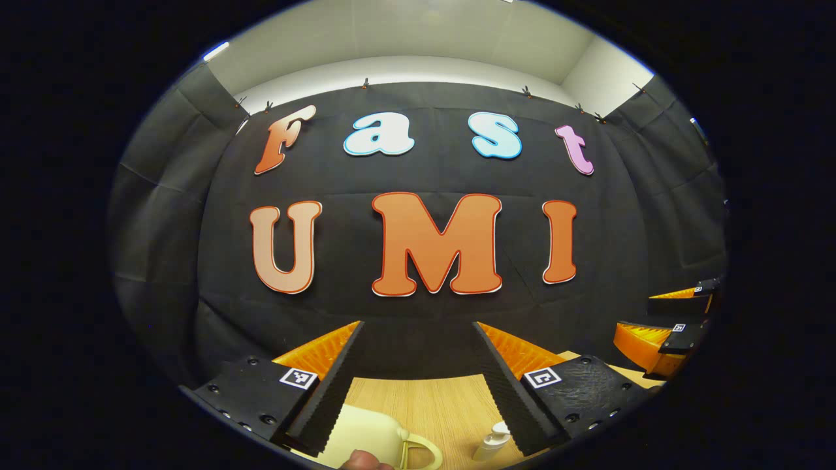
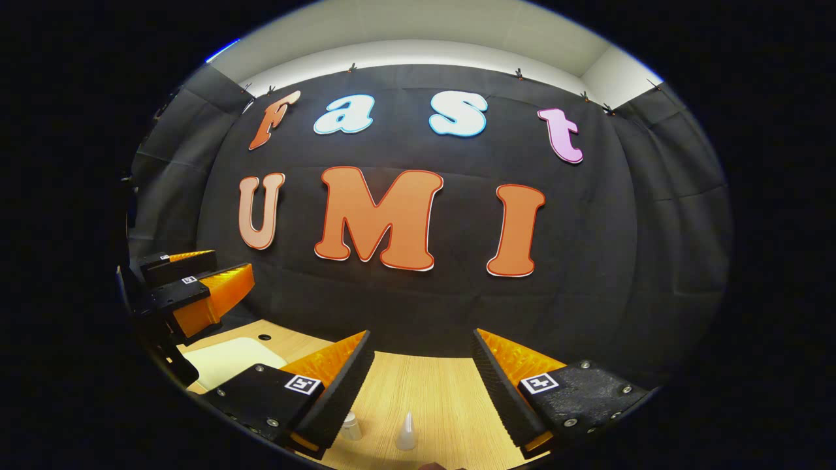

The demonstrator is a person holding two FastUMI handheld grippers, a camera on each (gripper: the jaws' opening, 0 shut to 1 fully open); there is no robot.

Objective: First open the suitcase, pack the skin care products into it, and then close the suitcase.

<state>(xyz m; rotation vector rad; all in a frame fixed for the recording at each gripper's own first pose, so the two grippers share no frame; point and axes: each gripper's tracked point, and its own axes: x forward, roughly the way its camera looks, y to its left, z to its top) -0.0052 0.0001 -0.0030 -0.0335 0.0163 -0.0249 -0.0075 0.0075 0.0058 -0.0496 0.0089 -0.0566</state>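
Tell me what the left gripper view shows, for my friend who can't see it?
The left gripper is held open above a wooden table, pointing at the booth's black cloth wall. Below it sit a pale yellow suitcase with a handle and a small white pump bottle. The other gripper is at the right edge.

Under my fingers the table looks like pale wood with a fine straight grain, matt. The cream suitcase near my left gripper looks like smooth plastic, faintly glossy. The far wall is matt, creased cloth.
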